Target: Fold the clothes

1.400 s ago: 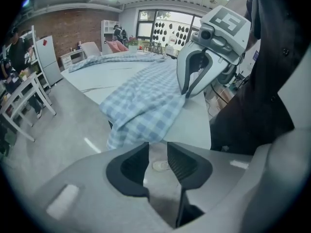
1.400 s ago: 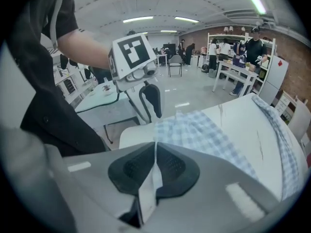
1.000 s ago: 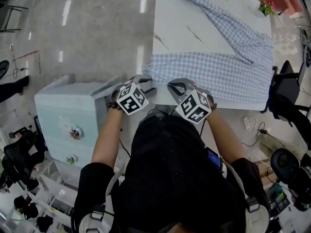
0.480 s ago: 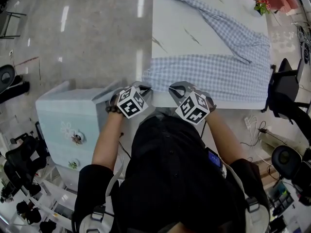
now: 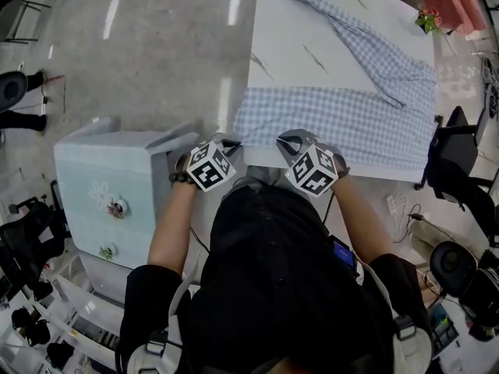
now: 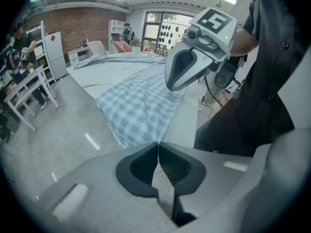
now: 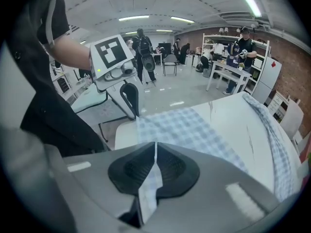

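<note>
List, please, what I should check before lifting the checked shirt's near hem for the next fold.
1. Left gripper shut on the near-left corner of the checked shirt: ok.
2. Right gripper shut on the hem, cloth between its pads: ok.
3. Sleeve folded in: not ok; it stretches diagonally across the table.
4. Shirt body flat: ok, as far as the head view shows.
5. Right edge fully on the table: cannot tell.

- An open-plan lab or studio: polished grey floor (image 5: 156, 53), strip lights (image 7: 133, 18) overhead.
- Brick wall (image 6: 82, 25), white shelving (image 7: 221, 45), a fridge (image 7: 273, 79), people (image 7: 142, 50) standing far off.
</note>
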Action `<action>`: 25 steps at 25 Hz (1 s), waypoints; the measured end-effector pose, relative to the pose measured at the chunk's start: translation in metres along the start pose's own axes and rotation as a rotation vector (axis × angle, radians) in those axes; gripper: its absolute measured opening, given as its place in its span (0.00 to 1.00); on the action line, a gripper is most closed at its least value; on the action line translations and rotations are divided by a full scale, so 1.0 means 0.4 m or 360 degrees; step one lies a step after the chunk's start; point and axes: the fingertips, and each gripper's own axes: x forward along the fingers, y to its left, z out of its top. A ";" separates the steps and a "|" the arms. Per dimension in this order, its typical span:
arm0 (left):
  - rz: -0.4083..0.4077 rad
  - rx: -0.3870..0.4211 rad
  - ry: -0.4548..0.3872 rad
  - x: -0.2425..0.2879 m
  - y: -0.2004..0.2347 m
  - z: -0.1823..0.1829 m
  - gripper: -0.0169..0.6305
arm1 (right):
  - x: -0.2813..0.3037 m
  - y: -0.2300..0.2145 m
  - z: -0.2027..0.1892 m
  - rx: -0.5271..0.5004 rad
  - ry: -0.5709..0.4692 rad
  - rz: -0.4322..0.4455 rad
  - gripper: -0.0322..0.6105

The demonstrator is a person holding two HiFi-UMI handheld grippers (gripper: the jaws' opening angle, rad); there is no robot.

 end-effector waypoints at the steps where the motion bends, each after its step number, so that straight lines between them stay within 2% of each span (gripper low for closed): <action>1: 0.0011 -0.0021 -0.0003 0.001 0.003 -0.005 0.05 | -0.003 0.005 -0.003 -0.0005 0.0004 0.0003 0.07; 5: 0.0034 -0.0105 -0.0021 0.004 0.009 -0.013 0.05 | -0.028 0.010 -0.031 0.0008 0.0016 -0.0004 0.08; 14: 0.0092 -0.0139 0.0003 -0.007 0.023 -0.015 0.05 | -0.065 -0.046 -0.090 0.0107 0.0024 -0.0097 0.08; 19: 0.0094 -0.0138 0.0016 -0.011 0.035 -0.029 0.05 | -0.041 -0.097 -0.082 0.0149 0.0044 -0.0169 0.17; 25: 0.0084 -0.0160 -0.0002 -0.026 0.056 -0.057 0.04 | 0.032 -0.081 -0.038 0.0103 0.0101 -0.0117 0.17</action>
